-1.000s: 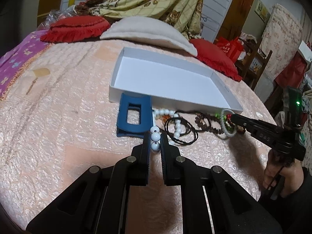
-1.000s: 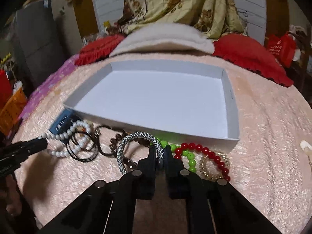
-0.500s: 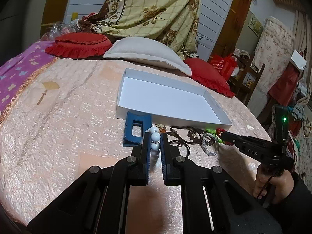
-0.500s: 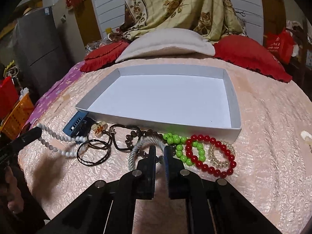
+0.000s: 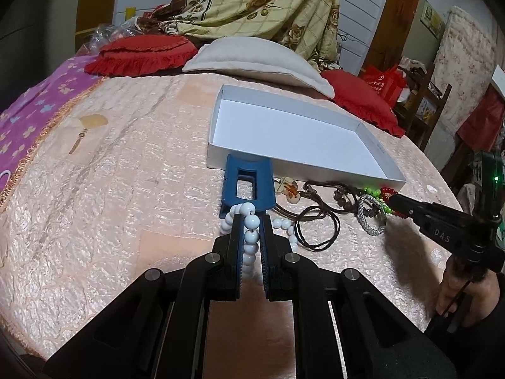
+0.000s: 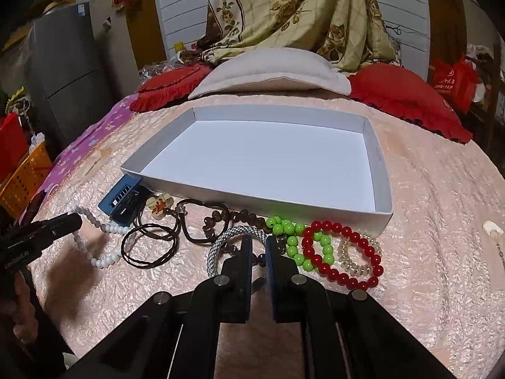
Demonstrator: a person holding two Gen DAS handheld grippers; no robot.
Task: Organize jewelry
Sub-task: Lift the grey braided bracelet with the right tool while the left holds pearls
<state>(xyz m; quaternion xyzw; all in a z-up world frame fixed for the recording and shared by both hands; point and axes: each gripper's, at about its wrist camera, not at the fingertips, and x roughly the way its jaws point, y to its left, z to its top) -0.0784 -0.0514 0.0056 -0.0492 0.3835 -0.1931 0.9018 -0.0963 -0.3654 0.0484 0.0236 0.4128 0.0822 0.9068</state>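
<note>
Clearly little is sorted yet. Through the left wrist camera, the left gripper (image 5: 251, 221) pinches the white bead strand (image 5: 251, 237) between its fingers, lifting part of it while the rest trails on the pink bedspread (image 5: 126, 189) beside the blue clip (image 5: 247, 183). The white box (image 5: 293, 129) beyond holds nothing. The right gripper (image 5: 394, 200) reaches in at the grey rope bracelet (image 5: 372, 216); whether it grips cannot be told from here.

Through the right wrist camera, the right gripper (image 6: 258, 243) has its jaws slightly apart astride the grey rope bracelet (image 6: 233, 237), not visibly clamping it. Green beads (image 6: 296, 243), red beads (image 6: 344, 259), a pale bracelet (image 6: 352, 254) and dark cords (image 6: 151, 243) all lie outside the box (image 6: 271, 161), just beside its near wall. The fingers hide the bracelet's near arc.
</note>
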